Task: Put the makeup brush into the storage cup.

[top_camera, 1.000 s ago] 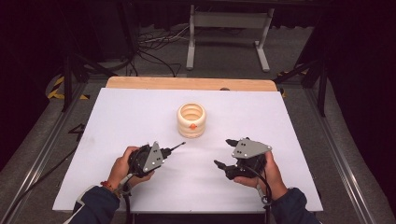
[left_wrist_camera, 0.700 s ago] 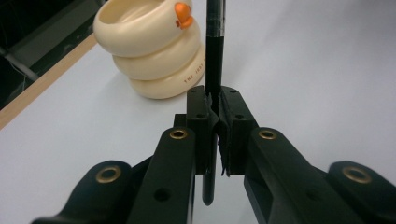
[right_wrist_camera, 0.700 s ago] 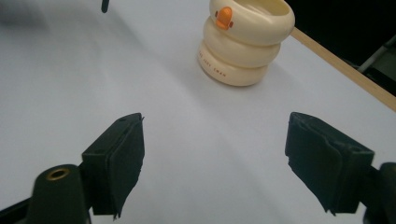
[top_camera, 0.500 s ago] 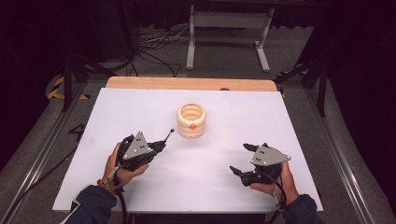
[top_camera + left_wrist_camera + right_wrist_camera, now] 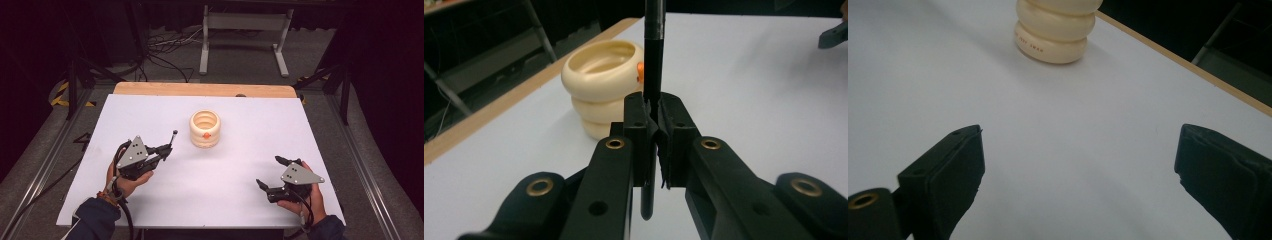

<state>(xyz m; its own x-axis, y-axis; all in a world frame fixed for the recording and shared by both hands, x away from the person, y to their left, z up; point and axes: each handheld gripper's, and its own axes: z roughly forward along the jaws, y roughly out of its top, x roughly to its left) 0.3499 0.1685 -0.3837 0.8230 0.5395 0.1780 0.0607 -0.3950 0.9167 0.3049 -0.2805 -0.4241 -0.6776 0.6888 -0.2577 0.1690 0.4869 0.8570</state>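
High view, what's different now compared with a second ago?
The two hand-held grippers drew apart. The left hand-held gripper slid left, shut on the thin black pen. The right hand-held gripper pulled back to the table's near right corner; its jaws have just been opening, with nothing between them. The cream ringed cup and the white table stayed as they were.

The worktop (image 5: 150, 200) is covered by a smooth, matt white sheet, with a bare wooden strip (image 5: 200, 89) along its far edge. The ribbed cream holder (image 5: 205, 129) looks like smooth, faintly glossy plastic or ceramic; which, I cannot tell. The left claw (image 5: 651, 130) is matt black plastic with brass-coloured rivets, clamping a smooth black pen (image 5: 653, 55).
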